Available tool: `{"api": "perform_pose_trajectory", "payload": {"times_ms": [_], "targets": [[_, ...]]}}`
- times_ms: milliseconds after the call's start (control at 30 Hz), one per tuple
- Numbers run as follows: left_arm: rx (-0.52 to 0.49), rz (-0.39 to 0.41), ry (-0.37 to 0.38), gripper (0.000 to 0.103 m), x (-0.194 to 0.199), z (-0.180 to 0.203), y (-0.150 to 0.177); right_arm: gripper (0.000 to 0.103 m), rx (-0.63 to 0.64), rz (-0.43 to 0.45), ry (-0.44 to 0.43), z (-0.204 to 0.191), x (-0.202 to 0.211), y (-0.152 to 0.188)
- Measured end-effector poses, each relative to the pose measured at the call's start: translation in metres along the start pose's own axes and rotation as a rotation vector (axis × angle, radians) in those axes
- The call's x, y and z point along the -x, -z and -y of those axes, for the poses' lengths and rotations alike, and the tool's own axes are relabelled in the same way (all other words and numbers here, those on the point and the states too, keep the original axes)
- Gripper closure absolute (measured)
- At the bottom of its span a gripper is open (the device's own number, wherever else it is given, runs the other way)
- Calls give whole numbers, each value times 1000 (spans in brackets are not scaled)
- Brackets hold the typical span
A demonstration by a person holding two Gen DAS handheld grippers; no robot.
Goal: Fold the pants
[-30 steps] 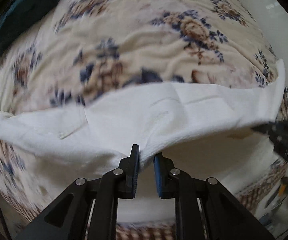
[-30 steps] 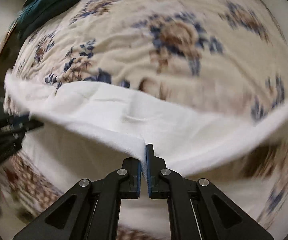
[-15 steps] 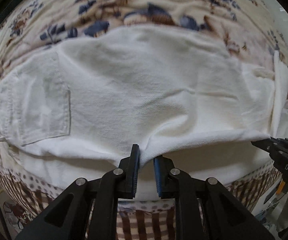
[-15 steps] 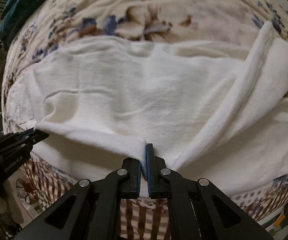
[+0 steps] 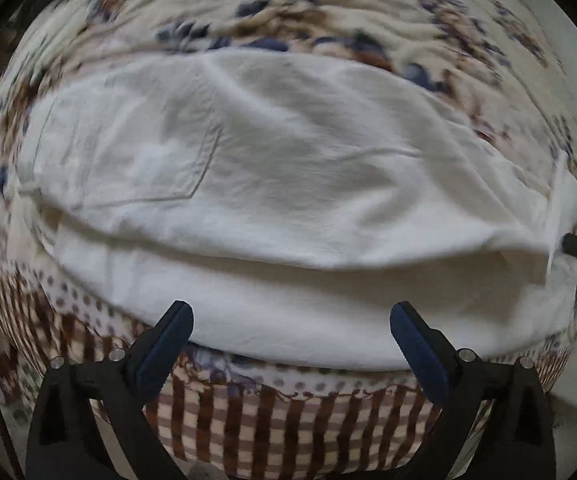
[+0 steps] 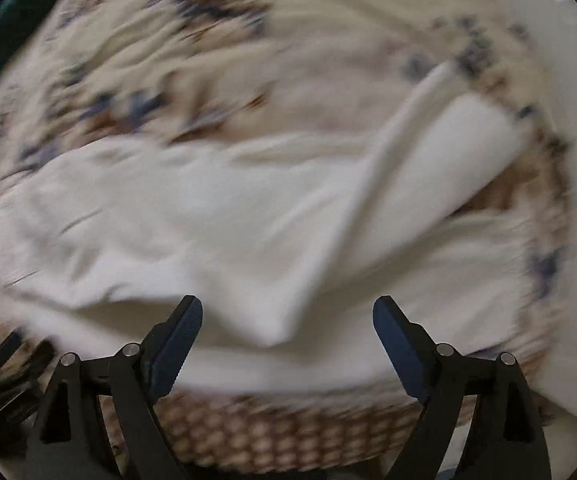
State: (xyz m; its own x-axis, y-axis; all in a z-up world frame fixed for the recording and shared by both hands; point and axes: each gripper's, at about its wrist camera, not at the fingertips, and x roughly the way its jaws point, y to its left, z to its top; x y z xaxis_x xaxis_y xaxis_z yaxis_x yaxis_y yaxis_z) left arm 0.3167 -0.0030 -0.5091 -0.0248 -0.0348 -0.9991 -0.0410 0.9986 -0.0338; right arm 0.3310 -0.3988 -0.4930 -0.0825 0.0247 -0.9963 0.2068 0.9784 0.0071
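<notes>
Released since a moment ago: both left gripper (image 5: pixel 290 320) and right gripper (image 6: pixel 287 315), just sprung wide, pinching nothing. White pants (image 5: pixel 288 184) lying folded on the floral blanket (image 5: pixel 328 12), near its checked border (image 5: pixel 272 424).

A bed (image 5: pixel 360 16) carries everything, covered by a cream blanket (image 5: pixel 368 8) printed with blue and brown flowers; its surface is wrinkled. Along the near edge the blanket ends in a dotted band and a brown-and-cream checked border (image 5: pixel 288 420) that hangs over the side. White pants (image 5: pixel 288 168) lie directly on the blanket, spread lengthwise along the near edge, folded over themselves in layers, a patch pocket (image 5: pixel 128 160) facing up toward the left end. In the right wrist view, one pant leg (image 6: pixel 440 152) lies angled toward the far right corner.
</notes>
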Motion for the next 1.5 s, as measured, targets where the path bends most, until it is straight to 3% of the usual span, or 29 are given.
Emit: {"api": "perform_pose_trajectory", "payload": {"times_ms": [233, 500, 567, 600, 633, 667, 833, 933, 1067, 1167, 1267, 1333, 1367, 1433, 1500], "targets": [[143, 41, -30, 2, -6, -34, -15, 14, -131, 15, 75, 38, -18, -59], [285, 50, -52, 2, -17, -89, -33, 18, -200, -46, 111, 40, -64, -111], [344, 44, -38, 2, -21, -108, -37, 31, -219, -59, 110, 40, -74, -119], [377, 39, -25, 2, -22, -118, -39, 58, -234, -58, 108, 41, -78, -121], [405, 35, -11, 2, -24, -127, -40, 92, -256, -54, 119, 44, -79, -121], [448, 27, 10, 2, -26, -139, -40, 98, -279, -51, 140, 47, -79, -121], [583, 21, 81, 2, -24, -189, -40, 98, -461, 67, 20, 92, -38, -91], [600, 26, 100, 2, -18, -209, -35, 98, -553, 160, -16, 127, 2, -47], [594, 24, 150, 2, -10, -229, -22, 98, -727, 227, -96, 174, 23, 15], [577, 24, 162, 2, -9, -229, -13, 98, -829, 220, -122, 192, 2, 54], [585, 31, 185, 2, -8, -218, -7, 96, -887, 146, -143, 198, -52, 64], [599, 43, 219, 2, -2, -214, -3, 88, -918, 68, -217, 194, -81, 67], [605, 44, 240, 2, 1, -219, -1, 81, -958, 75, -298, 188, -86, 75], [620, 48, 293, 2, 6, -231, 5, 46, -988, 113, -330, 173, -77, 91], [629, 57, 315, 2, 9, -247, 9, 44, -983, 165, -373, 148, -61, 105]]}}
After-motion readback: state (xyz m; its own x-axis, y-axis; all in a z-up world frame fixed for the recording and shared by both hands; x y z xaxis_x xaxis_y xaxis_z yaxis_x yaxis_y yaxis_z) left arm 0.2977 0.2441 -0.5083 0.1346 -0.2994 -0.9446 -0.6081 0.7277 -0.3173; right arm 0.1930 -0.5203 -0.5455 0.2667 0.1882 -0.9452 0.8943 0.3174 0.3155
